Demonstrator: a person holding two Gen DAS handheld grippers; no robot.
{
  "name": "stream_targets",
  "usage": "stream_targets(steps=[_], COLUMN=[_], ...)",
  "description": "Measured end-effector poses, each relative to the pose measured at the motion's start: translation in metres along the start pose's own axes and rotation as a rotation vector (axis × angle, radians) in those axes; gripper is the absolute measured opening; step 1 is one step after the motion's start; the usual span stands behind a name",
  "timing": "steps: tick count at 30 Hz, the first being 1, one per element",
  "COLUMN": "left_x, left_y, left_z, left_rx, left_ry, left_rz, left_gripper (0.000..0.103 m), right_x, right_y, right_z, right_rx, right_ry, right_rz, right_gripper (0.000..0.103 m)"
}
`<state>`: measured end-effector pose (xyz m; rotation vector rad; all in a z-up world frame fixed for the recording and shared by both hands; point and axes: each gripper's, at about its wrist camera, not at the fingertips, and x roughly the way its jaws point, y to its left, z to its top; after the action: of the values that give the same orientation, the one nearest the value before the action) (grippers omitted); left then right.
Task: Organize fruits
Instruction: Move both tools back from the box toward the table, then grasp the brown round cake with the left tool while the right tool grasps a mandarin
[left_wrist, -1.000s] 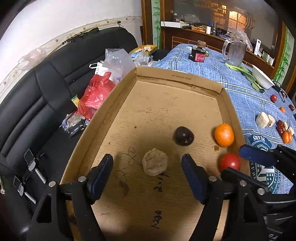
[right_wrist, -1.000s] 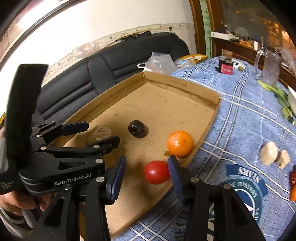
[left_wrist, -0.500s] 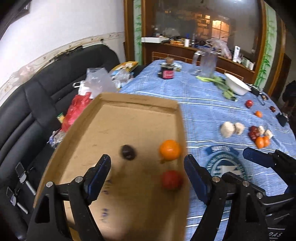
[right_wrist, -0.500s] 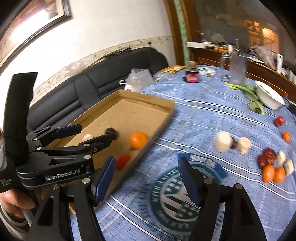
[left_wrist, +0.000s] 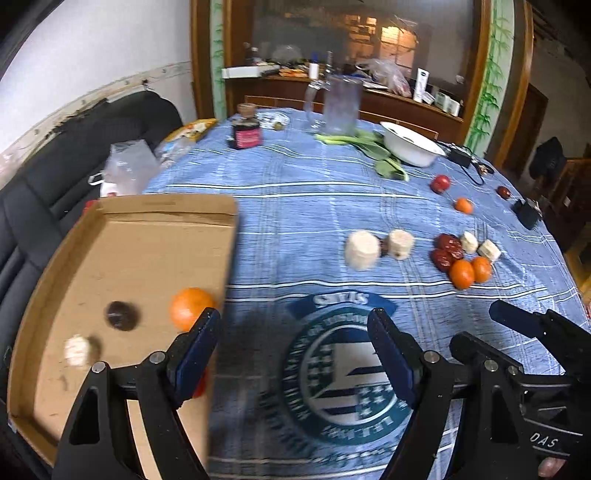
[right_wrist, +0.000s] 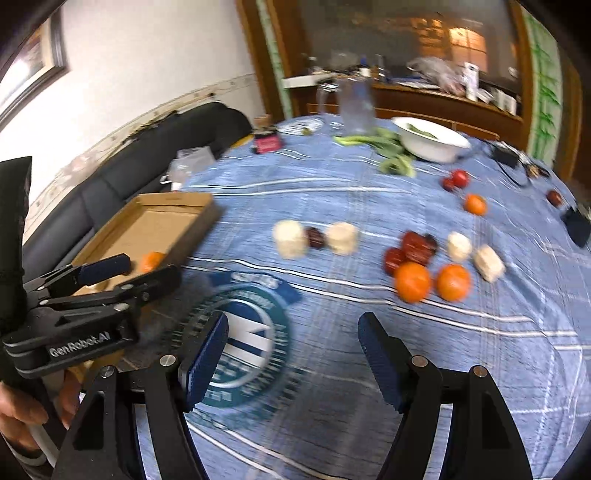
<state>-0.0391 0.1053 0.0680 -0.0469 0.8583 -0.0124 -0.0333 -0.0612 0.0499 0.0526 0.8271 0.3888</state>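
Both grippers, left (left_wrist: 291, 343) and right (right_wrist: 291, 347), gape wide and empty; I have swung them off the cardboard tray (left_wrist: 147, 206) toward the round logo (left_wrist: 343, 373) since a second ago. Left of that logo, the tray holds an orange (left_wrist: 190, 308), a dark fruit (left_wrist: 121, 315) and a pale lump (left_wrist: 77, 350); loose fruits (right_wrist: 424, 269) lie beyond it.
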Motion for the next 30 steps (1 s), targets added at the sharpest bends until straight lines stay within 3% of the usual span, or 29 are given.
stream_targets(steps=[6, 14, 19, 27, 29, 30], left_x=[0.025, 0.059, 0.075, 0.096, 0.101, 0.103], left_y=[-0.023, -0.039, -0.045, -0.049, -0.049, -0.049], left_z=[0.008, 0.023, 0.03, 0.037, 0.039, 0.04], left_rx=[0.027, 0.023, 0.013, 0.007, 0.003, 0.002], left_ry=[0.042, 0.08, 0.1, 0.118, 0.12, 0.121], left_rz=[-0.036, -0.023, -0.016, 0.009, 0.016, 0.02], left_gripper=[0.081, 0.081, 0.081, 0.081, 0.081, 0.081], right_x=[0.001, 0.023, 0.037, 0.054, 0.059, 0.061], right_y=[-0.035, -0.071, -0.075, -0.074, -0.071, -0.069], right_z=[-0.005, 0.004, 0.016, 0.03, 0.031, 0.031], right_rx=[0.042, 0.075, 0.056, -0.006, -0.041, -0.063], right_ry=[0.01, 0.043, 0.048, 0.07, 0.073, 0.07], right_rz=[-0.035, -0.038, -0.01, -0.06, -0.072, -0.084], right_gripper=[0.077, 0.077, 0.077, 0.077, 0.069, 0.056])
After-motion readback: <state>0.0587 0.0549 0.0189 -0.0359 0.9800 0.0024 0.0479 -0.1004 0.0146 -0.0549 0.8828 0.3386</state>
